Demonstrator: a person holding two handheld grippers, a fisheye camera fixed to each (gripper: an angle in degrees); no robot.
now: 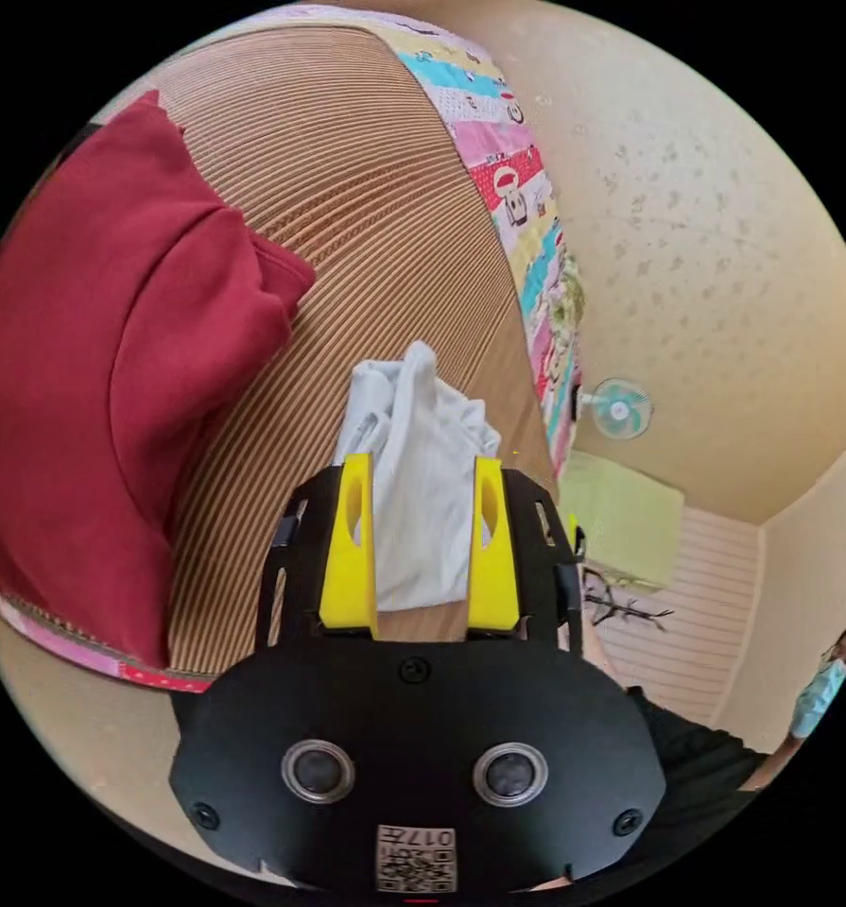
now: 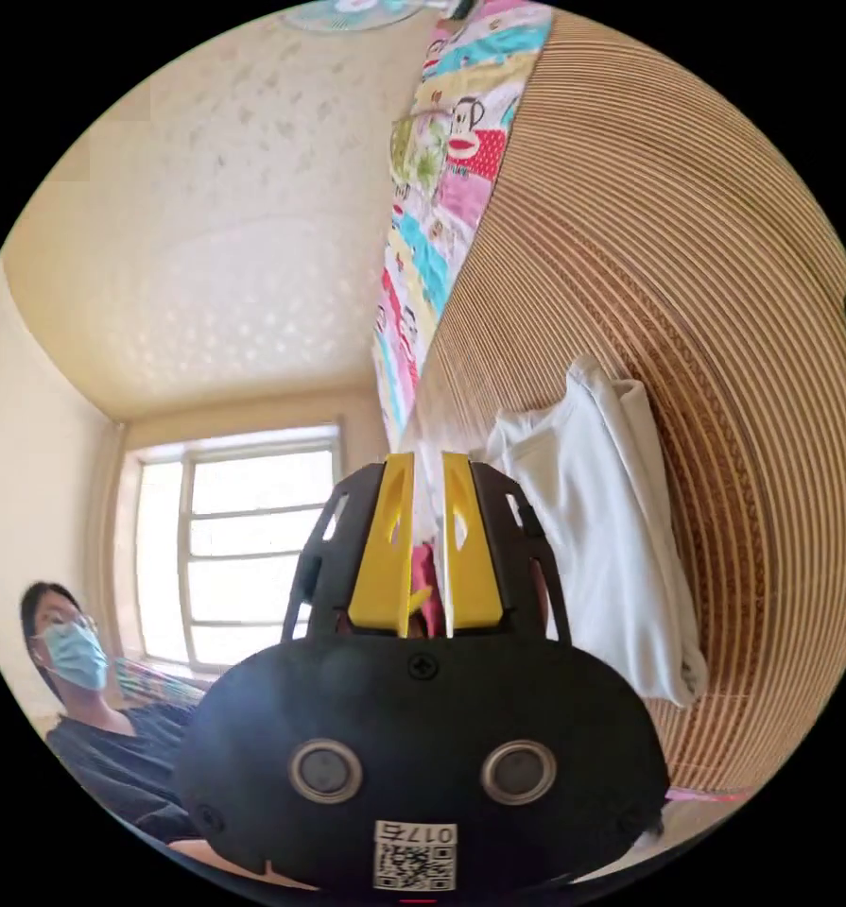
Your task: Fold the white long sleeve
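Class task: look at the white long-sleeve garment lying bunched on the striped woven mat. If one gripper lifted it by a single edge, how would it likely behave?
The white long-sleeve garment would probably sag and unfold, since it lies in soft, rumpled folds. It looks thin, so likely light. On the ribbed striped woven mat it would probably drag rather than slide.

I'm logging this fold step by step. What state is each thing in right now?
white long sleeve: partly folded, bunched, lying on the striped mat.
red garment: spread on the mat, unfolded.
left gripper: open, fingers either side of white cloth.
right gripper: nearly closed on thin white cloth.
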